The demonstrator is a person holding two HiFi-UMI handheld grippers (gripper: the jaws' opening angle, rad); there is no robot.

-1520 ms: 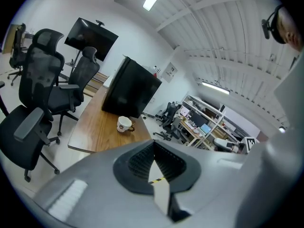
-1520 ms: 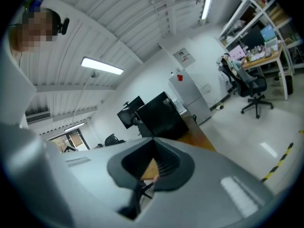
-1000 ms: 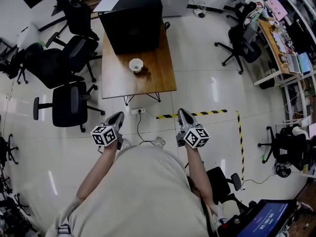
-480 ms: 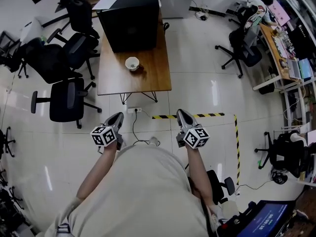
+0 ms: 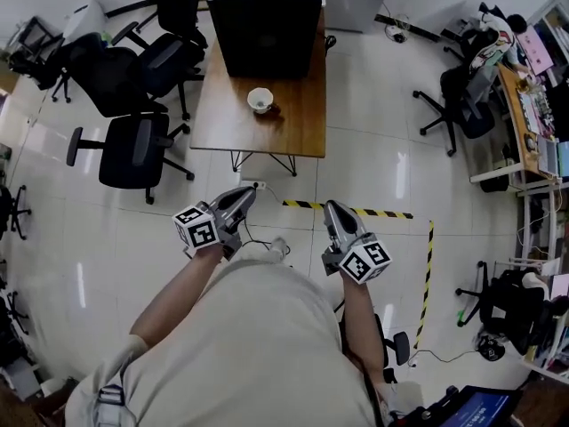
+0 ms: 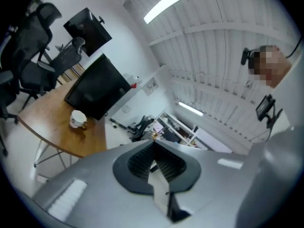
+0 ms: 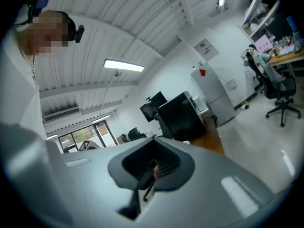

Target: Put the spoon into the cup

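Both grippers were held at waist height over the tiled floor, well short of the near edge of the table (image 5: 289, 136). The left gripper (image 5: 247, 192) had its jaws pressed fully together with nothing between them, as the left gripper view (image 6: 152, 138) showed. The right gripper (image 5: 331, 205) likewise had its jaws closed tip to tip on nothing in the right gripper view (image 7: 154, 137).

The white cup (image 5: 260, 100) stood upright near the middle of the table, between the near edge and a large black box (image 5: 267, 16) that filled the far end. A small brownish thing (image 5: 275, 110) lay just beside the cup on its right; it was too small to tell whether this was the spoon.

The bare wood from the cup to the near edge and both near corners carried nothing. Black office chairs (image 5: 133, 154) crowded the table's left edge, while open floor ran along its right edge. A strip of yellow-and-black floor tape (image 5: 356, 210) and a power strip (image 5: 252, 185) lay on the floor between the person and the near edge.
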